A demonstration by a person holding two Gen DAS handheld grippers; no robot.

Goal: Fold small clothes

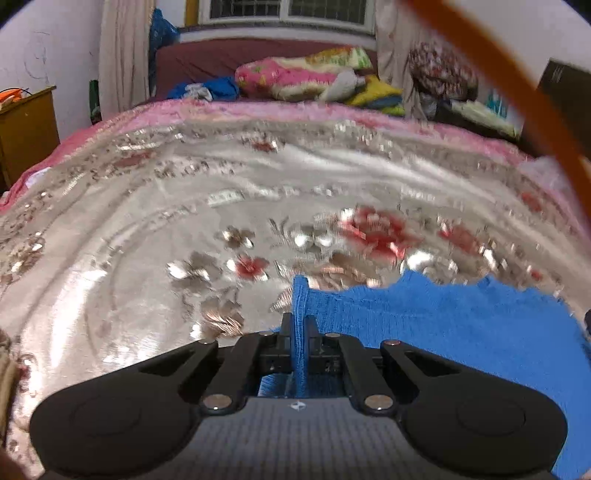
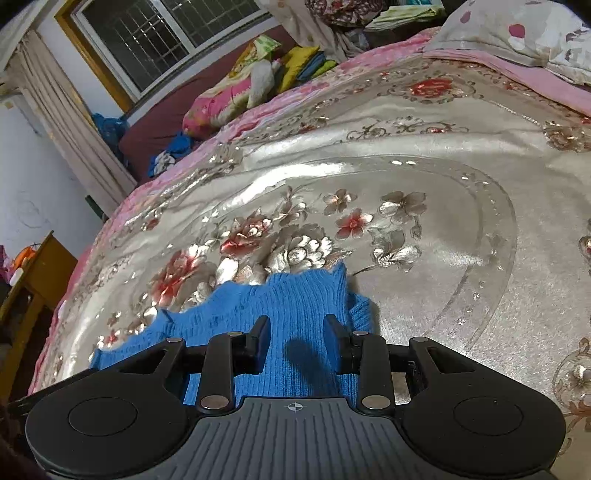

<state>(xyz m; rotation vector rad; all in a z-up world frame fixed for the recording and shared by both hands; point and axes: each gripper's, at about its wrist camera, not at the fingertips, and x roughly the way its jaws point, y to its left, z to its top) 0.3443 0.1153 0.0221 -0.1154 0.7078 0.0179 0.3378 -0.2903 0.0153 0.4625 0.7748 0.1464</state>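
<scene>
Blue ribbed knit garment (image 2: pixel 295 306) rumpled on bedspread (image 2: pixel 424 177), edge pinched upright in left tongs (image 1: pixel 299 328).

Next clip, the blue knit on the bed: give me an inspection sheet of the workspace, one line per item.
Surface: floral satin bedspread, shiny, lightly rippled.
Job's things: blue knit garment lying on the bedspread, its far edge wavy.
Clutter: nothing seen on the central area around the garment.
Grippers: left gripper shut on a fold of the garment; right gripper open above the knit.
Cables: orange strap crossing the left view's top right; what it is, unclear.
Surroundings: patterned pillow, piled bedding, barred window, wooden cabinet.
</scene>
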